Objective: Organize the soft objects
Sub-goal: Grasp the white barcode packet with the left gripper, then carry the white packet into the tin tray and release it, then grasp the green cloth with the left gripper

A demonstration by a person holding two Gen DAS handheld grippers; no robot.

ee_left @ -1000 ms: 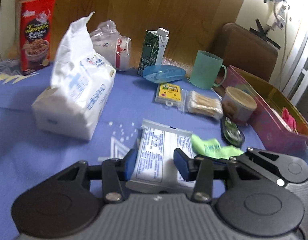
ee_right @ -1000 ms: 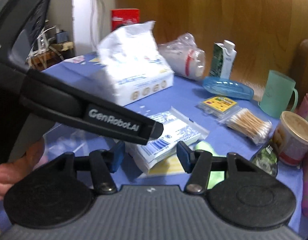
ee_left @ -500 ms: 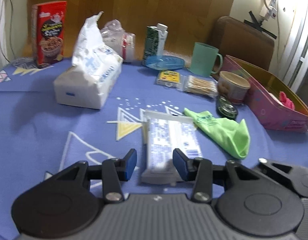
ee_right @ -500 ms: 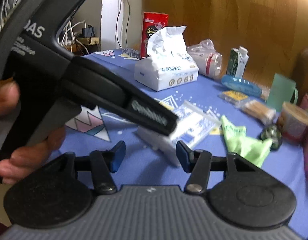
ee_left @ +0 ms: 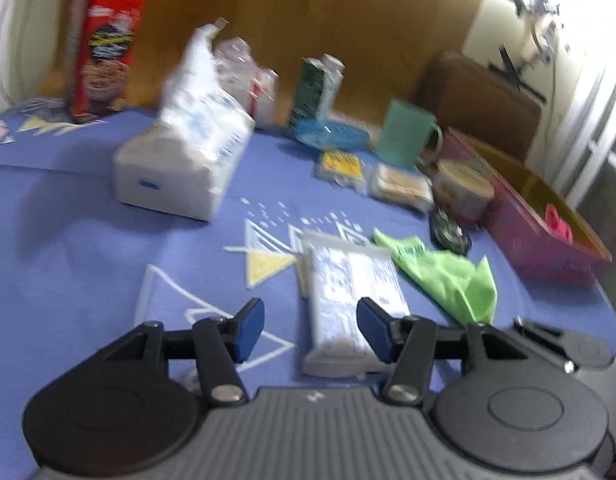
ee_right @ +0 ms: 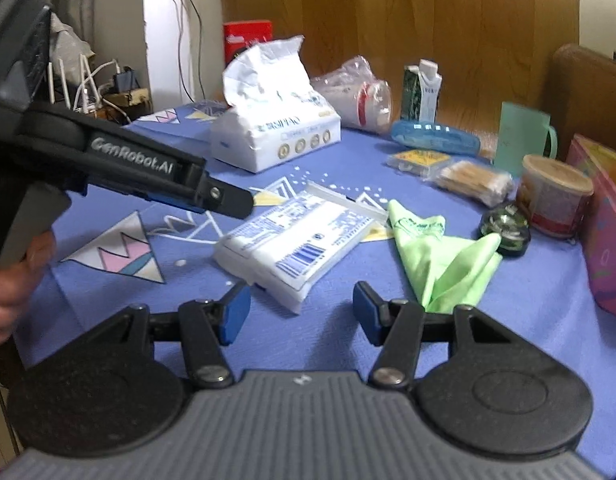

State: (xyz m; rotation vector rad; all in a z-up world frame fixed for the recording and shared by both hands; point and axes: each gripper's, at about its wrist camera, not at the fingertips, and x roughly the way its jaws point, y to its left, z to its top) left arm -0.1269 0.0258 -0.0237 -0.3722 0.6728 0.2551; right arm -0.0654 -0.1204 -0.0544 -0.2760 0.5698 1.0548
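Note:
A flat white wipes pack (ee_left: 350, 296) (ee_right: 295, 240) lies on the blue tablecloth. A green cloth (ee_left: 444, 276) (ee_right: 440, 252) lies crumpled to its right. A large white tissue pack (ee_left: 183, 160) (ee_right: 271, 128) stands farther back. My left gripper (ee_left: 310, 330) is open and empty, just short of the wipes pack and a little to its left; it shows from the side in the right wrist view (ee_right: 211, 196). My right gripper (ee_right: 299, 312) is open and empty, near the pack's corner.
A pink bin (ee_left: 548, 220) (ee_right: 604, 216) with a pink item inside stands at the right. Near it are a paper cup (ee_right: 556, 196), a dark round tin (ee_right: 506, 230), cotton swabs (ee_right: 472, 180), a green mug (ee_right: 522, 134), a blue dish (ee_right: 434, 138), a carton (ee_right: 422, 90) and a red box (ee_left: 103, 48).
Both grippers have pulled back from the wipes pack and their jaws have opened wider. The left view has swung slightly left and is blurred. The pack and cloth lie where they were.

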